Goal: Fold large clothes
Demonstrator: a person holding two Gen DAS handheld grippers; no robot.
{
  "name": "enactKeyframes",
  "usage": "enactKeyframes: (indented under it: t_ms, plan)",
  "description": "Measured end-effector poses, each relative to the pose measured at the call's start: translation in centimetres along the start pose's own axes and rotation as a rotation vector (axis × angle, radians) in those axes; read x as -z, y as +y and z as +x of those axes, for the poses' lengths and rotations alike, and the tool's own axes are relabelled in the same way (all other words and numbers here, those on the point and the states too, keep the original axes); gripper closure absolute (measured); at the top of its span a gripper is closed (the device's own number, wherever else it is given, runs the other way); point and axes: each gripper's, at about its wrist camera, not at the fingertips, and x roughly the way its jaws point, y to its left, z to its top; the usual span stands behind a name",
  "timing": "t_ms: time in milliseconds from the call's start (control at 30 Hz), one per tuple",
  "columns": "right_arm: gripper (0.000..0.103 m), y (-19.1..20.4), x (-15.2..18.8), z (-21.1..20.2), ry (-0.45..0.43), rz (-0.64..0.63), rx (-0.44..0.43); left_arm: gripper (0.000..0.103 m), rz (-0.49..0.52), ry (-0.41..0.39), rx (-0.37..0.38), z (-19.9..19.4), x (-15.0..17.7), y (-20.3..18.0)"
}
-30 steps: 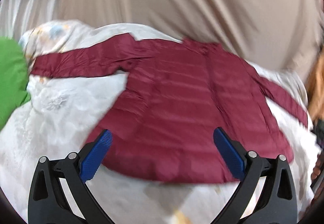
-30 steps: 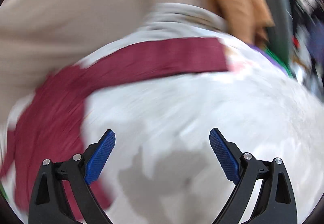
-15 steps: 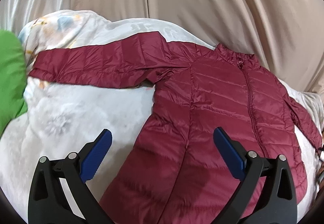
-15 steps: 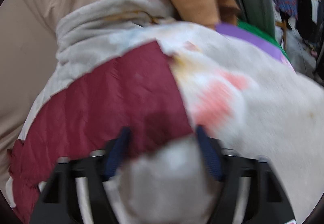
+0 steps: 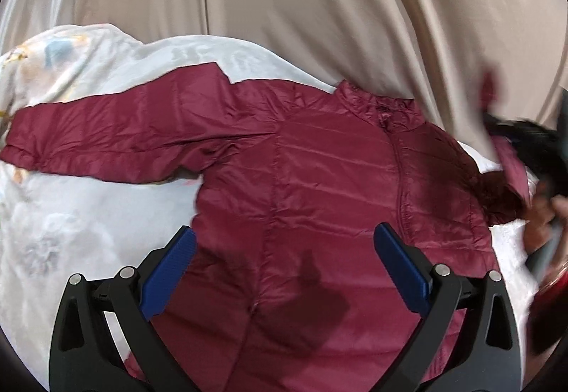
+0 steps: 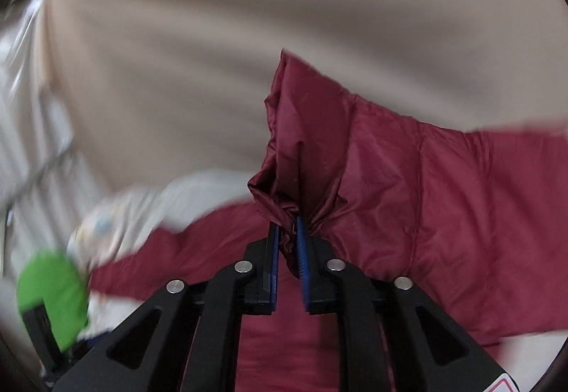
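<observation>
A dark red quilted jacket (image 5: 319, 186) lies front up on a white floral blanket (image 5: 53, 214), its left sleeve (image 5: 106, 140) stretched out flat to the left. My left gripper (image 5: 284, 260) is open and empty, hovering over the jacket's lower body. My right gripper (image 6: 287, 239) is shut on the bunched end of the jacket's right sleeve (image 6: 305, 158) and holds it lifted above the jacket. In the left wrist view the right gripper shows as a blur at the right edge (image 5: 525, 143).
A beige curtain (image 5: 319, 1) hangs right behind the blanket. A green object (image 6: 53, 292) sits at the blanket's far left end. A blurred hand (image 5: 546, 214) is at the right edge.
My right gripper closed on the right sleeve's end and lifted it up and inward over the jacket. My left gripper moved closer over the jacket body and stayed open.
</observation>
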Motion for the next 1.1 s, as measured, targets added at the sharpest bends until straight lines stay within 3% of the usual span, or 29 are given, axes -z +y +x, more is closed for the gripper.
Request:
enactKeyframes:
  t_ms: [100, 200, 267, 300, 367, 433, 533, 567, 633, 667, 700, 800, 833, 900, 1000, 1100]
  plan:
    - [0.078, 5.0, 4.0, 6.9, 0.146, -0.046, -0.014, 0.005, -0.014, 0.024, 0.055, 1.0, -0.7, -0.3]
    - [0.076, 7.4, 6.7, 9.0, 0.251, -0.074, -0.032, 0.005, -0.035, 0.076, 0.125, 3.2, -1.8, -0.4]
    - [0.071, 7.4, 7.2, 7.1, 0.234, -0.098, -0.045, 0.005, -0.07, 0.11, 0.165, 4.9, -2.6, 0.1]
    - [0.054, 6.4, 6.9, 4.9, 0.201, -0.113, -0.036, 0.005, -0.083, 0.12, 0.182, 5.6, -2.9, 0.3]
    - [0.038, 4.0, 6.5, 1.0, 0.13, -0.117, 0.011, 0.005, -0.11, 0.161, 0.2, 7.9, -3.6, 0.7]
    - [0.035, 1.2, 6.6, -2.8, 0.083, -0.113, 0.094, 0.005, -0.153, 0.207, 0.209, 10.2, -4.0, 1.1]
    - [0.034, -5.8, 7.1, -8.2, 0.066, -0.046, 0.293, 0.008, -0.202, 0.258, 0.248, 13.1, -4.4, 0.7]
    - [0.033, -7.5, 7.4, -9.1, 0.066, -0.002, 0.33, 0.018, -0.197, 0.27, 0.264, 14.0, -4.7, 0.1]
    - [0.032, -12.3, 7.9, -11.4, 0.065, 0.167, 0.385, 0.049, -0.178, 0.275, 0.293, 15.2, -5.2, -1.0]
    - [0.032, -14.6, 8.2, -12.3, 0.058, 0.274, 0.384, 0.083, -0.171, 0.275, 0.316, 15.7, -5.5, -1.5]
    - [0.032, -16.1, 8.7, -12.9, 0.052, 0.336, 0.373, 0.1, -0.172, 0.272, 0.337, 15.8, -5.9, -1.8]
    - [0.033, -17.6, 9.0, -13.5, 0.031, 0.421, 0.343, 0.101, -0.168, 0.165, 0.333, 14.3, -8.0, -1.8]
    - [0.034, -17.4, 9.0, -13.3, 0.029, 0.417, 0.328, 0.101, -0.157, 0.108, 0.313, 13.3, -8.9, -1.5]
    - [0.035, -16.7, 9.3, -12.7, 0.047, 0.389, 0.268, 0.101, -0.152, 0.07, 0.292, 12.2, -9.6, -0.7]
    - [0.035, -15.7, 10.0, -10.3, 0.112, 0.377, 0.195, 0.101, -0.116, 0.103, 0.224, 12.9, -8.8, 0.4]
    - [0.035, -15.7, 10.3, -7.7, 0.151, 0.387, 0.187, 0.101, -0.123, 0.151, 0.179, 14.7, -7.2, 1.2]
